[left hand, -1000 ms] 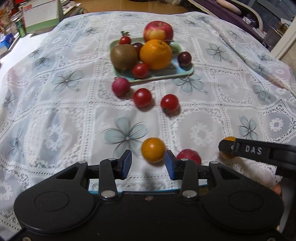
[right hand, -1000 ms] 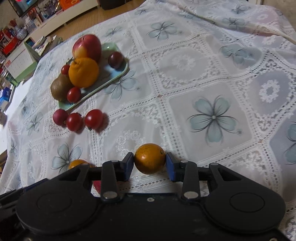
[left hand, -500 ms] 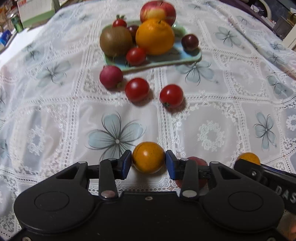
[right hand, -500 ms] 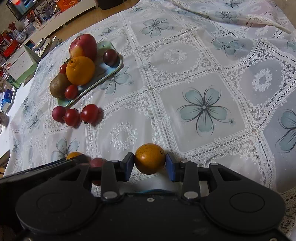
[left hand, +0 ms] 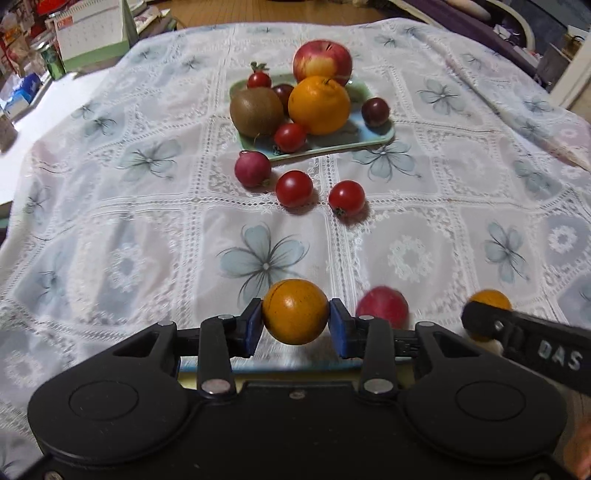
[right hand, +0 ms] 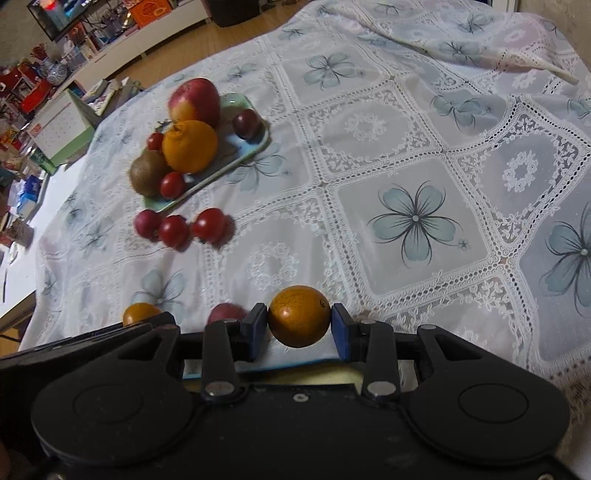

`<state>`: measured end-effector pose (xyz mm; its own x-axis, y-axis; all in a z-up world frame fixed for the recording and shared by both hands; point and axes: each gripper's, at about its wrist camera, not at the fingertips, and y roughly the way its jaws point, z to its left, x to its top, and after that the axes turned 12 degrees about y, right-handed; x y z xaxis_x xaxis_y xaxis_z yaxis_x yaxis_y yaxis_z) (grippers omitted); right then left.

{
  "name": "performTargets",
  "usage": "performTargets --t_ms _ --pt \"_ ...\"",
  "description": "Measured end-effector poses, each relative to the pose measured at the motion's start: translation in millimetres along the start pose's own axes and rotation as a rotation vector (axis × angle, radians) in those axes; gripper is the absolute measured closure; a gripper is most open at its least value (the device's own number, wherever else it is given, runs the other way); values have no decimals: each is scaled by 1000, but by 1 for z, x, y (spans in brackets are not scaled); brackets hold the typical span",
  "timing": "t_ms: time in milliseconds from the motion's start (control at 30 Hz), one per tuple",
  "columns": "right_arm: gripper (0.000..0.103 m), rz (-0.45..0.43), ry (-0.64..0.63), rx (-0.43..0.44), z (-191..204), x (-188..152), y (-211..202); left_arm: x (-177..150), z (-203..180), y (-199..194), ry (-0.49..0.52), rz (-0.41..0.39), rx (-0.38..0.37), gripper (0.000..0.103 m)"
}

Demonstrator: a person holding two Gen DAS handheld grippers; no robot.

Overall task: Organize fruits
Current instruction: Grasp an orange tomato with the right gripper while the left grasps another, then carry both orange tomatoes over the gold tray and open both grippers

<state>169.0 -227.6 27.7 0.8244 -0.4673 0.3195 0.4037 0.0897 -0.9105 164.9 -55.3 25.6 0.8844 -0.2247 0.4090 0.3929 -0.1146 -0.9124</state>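
Note:
My left gripper [left hand: 295,323] is shut on a small orange fruit [left hand: 295,312], lifted above the cloth. My right gripper [right hand: 299,326] is shut on a second small orange fruit [right hand: 299,315]; that fruit also shows in the left wrist view [left hand: 489,301]. A red fruit [left hand: 382,306] lies on the cloth between the two grippers. The light green tray [left hand: 380,138] ahead holds an apple [left hand: 321,59], a big orange [left hand: 319,105], a kiwi [left hand: 256,110] and small red and dark fruits. A pink radish-like fruit [left hand: 253,168] and two cherry tomatoes [left hand: 294,188] [left hand: 346,197] lie in front of the tray.
A white lace cloth with blue flowers [left hand: 264,258] covers the table. A desk calendar [left hand: 92,35] and clutter stand beyond the far left edge. The right gripper's arm [left hand: 528,339] crosses the lower right of the left wrist view.
My left gripper closed on the small orange fruit and raised it, pulling back from the tray. My right gripper kept its hold on its fruit and lifted a little.

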Motion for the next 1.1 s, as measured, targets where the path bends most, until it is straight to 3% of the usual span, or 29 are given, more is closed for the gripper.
performTargets --t_ms 267,700,900,1100 --pt "66 9 -65 37 -2 -27 -33 -46 2 -40 45 6 -31 57" --pt "66 110 -113 -5 -23 -63 -35 -120 7 -50 33 48 -69 57" --pt "66 111 -96 -14 -26 -66 -35 -137 1 -45 22 75 -119 57" --pt "66 126 -94 -22 -28 -67 -34 -137 -7 -43 37 67 -103 57"
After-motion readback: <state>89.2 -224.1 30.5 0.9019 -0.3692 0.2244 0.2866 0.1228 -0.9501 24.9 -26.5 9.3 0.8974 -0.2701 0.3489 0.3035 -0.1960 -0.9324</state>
